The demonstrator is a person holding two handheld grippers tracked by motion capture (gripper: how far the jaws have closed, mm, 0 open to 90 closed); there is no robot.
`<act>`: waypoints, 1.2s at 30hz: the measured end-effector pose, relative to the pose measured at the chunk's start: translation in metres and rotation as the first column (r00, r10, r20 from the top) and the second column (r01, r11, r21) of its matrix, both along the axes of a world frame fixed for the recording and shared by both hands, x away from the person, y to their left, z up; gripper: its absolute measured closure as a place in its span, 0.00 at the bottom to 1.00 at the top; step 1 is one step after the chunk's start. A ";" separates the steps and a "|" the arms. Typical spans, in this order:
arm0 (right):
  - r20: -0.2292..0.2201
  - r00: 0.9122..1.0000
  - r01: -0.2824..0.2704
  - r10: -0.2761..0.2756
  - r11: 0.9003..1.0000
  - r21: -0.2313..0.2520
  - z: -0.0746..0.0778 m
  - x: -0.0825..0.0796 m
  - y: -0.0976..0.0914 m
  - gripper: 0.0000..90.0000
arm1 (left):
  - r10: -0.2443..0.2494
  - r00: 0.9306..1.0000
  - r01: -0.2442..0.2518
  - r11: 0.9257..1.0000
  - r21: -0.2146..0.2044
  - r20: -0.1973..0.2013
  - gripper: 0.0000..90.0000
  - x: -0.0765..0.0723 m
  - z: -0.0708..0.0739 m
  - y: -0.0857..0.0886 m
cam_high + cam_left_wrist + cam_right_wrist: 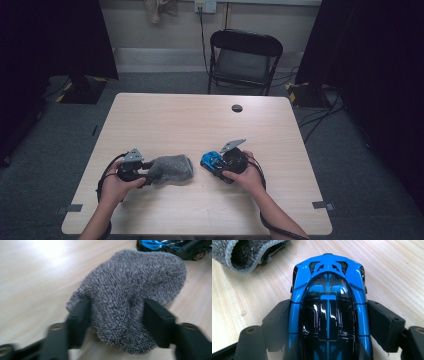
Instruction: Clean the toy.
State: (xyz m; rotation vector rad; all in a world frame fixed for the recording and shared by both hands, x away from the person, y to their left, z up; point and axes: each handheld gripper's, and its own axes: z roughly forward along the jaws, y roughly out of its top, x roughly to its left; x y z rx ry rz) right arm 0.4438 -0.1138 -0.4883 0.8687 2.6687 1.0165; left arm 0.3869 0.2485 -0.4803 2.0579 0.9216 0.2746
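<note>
A grey fuzzy sock (172,169) lies on the light wood table (200,120), left of centre near the front. My left gripper (149,175) is at the sock's left end. In the left gripper view the sock (132,290) bulges between the two black jaws of that gripper (116,307), which stand apart at its sides and are open. A blue and black toy car (210,160) sits just right of the sock. My right gripper (216,165) has its jaws against both flanks of the car (328,290), so the gripper (328,312) is shut on it. The sock's open cuff (242,252) lies ahead of the car.
A black folding chair (245,57) stands behind the table's far edge. A round cable hole (237,108) sits in the tabletop near the back. Dark curtains hang at both sides, and cables run over the floor at the right.
</note>
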 end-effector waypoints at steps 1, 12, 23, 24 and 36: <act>0.002 1.000 -0.001 0.001 1.000 -0.001 0.000 0.000 0.000 0.27 | -0.005 1.000 0.005 1.000 -0.001 0.014 0.33 0.000 0.002 0.001; 0.001 1.000 0.006 -0.006 1.000 -0.014 0.000 -0.001 0.000 0.27 | -0.186 0.978 0.176 0.979 0.104 0.092 0.20 0.017 0.014 -0.038; 0.015 1.000 -0.001 0.002 0.999 -0.041 0.001 -0.003 0.002 0.27 | -0.195 0.979 0.183 0.968 0.170 0.053 0.25 0.017 -0.009 -0.053; 0.014 1.000 -0.002 0.003 0.999 -0.049 0.001 -0.003 0.003 0.26 | -0.191 0.980 0.179 0.968 0.177 0.056 0.27 0.016 -0.009 -0.053; 0.016 1.000 -0.001 0.002 0.996 -0.092 0.001 -0.003 0.016 0.17 | -0.167 0.983 0.153 0.974 0.168 0.074 0.36 0.013 -0.013 -0.052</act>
